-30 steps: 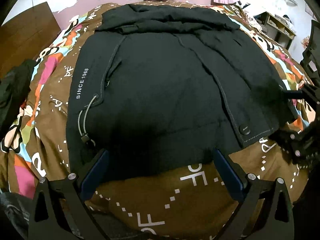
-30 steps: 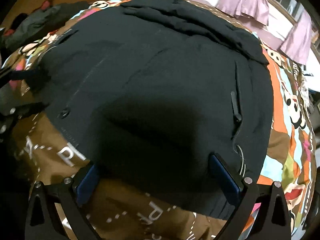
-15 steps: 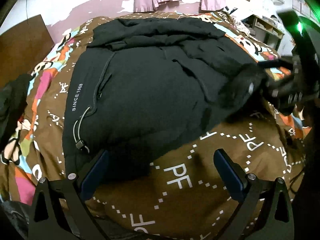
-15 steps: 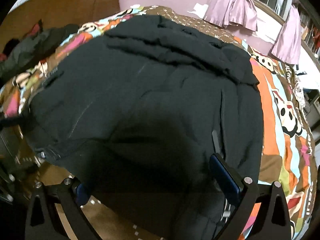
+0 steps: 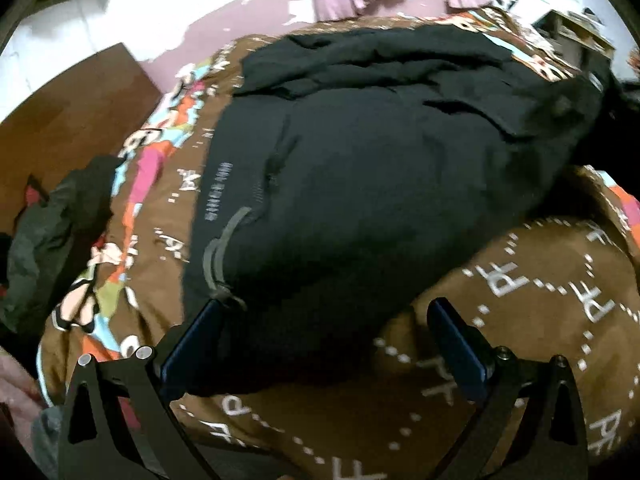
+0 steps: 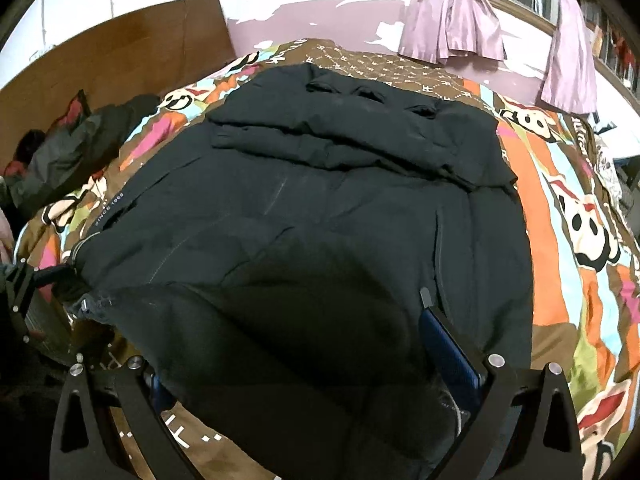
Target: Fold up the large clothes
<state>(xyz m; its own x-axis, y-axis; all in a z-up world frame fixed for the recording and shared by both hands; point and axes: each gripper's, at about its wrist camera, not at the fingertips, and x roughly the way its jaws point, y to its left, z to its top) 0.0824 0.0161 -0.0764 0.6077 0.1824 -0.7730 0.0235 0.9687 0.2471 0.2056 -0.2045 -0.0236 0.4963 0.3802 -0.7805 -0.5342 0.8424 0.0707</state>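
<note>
A large black jacket (image 5: 360, 184) lies spread on a bed with a brown patterned cover (image 5: 520, 340); it also shows in the right wrist view (image 6: 320, 208). My left gripper (image 5: 324, 344) stands wide open at the jacket's near hem, with the left finger (image 5: 192, 340) against the cloth by the drawcord. My right gripper (image 6: 288, 360) has its jaws wide, and lifted jacket hem drapes across them and hides the left finger. I cannot tell if it grips the cloth. The left gripper's body shows at the left edge of the right wrist view (image 6: 24, 292).
A dark green garment (image 6: 68, 152) lies heaped at the bed's left side by a wooden headboard (image 6: 120, 52). Pink curtains (image 6: 452, 20) hang on the far wall. Shelves (image 5: 580, 28) stand at the far right.
The jacket's right hem has risen off the bed and swung up and back. Both views have tilted upward, showing more wall. My left gripper has stayed at the near hem.
</note>
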